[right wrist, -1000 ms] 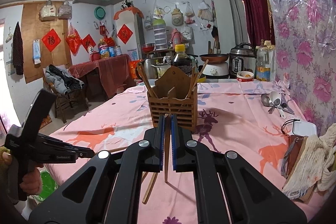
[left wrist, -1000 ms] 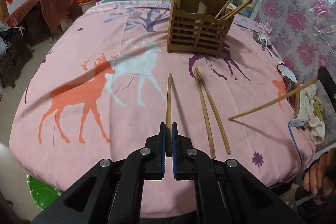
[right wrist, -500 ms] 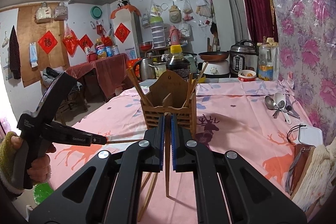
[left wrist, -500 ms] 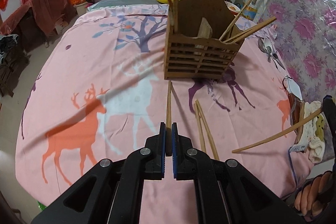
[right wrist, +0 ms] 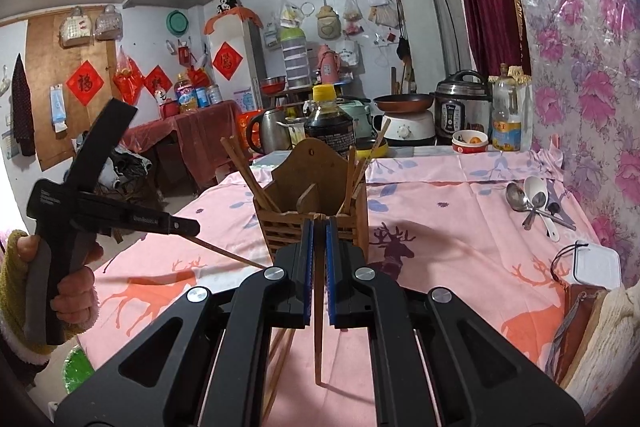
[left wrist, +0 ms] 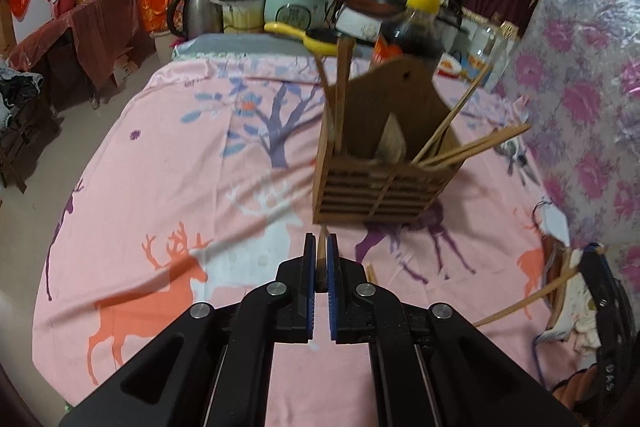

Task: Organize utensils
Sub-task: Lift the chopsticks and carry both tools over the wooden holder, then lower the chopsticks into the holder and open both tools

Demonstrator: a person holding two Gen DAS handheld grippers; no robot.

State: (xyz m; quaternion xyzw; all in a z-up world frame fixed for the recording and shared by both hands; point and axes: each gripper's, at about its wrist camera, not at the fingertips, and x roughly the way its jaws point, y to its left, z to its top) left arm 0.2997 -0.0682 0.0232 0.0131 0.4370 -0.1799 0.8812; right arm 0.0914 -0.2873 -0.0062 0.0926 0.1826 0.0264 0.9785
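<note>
Each gripper carries one wooden chopstick, clamped between closed jaws, ready for insertion into the slatted wooden utensil holder point(left wrist: 380, 183) standing on the pink deer-print tablecloth point(left wrist: 180, 187). The left gripper point(left wrist: 319, 259) pinches its chopstick point(left wrist: 321, 247) near one end; the stick points forward along the jaw line toward the base of the holder, and little of it shows past the pads. The right gripper point(right wrist: 319, 251) holds its chopstick point(right wrist: 318, 327) mid-length, so the lower end hangs clear above the cloth, a hold that probably allows an end-first drop into a compartment. The holder's central divider separates two compartments, and both already contain chopsticks leaning outward against the rim; the leaning sticks narrow the free opening, so entry from above is judged safer than a side approach. At least two loose chopsticks point(right wrist: 280, 355) lie on the cloth just below the right gripper and remain to be collected. Metal and white spoons point(right wrist: 536, 203) lie well apart, near the floral wall covering.
</note>
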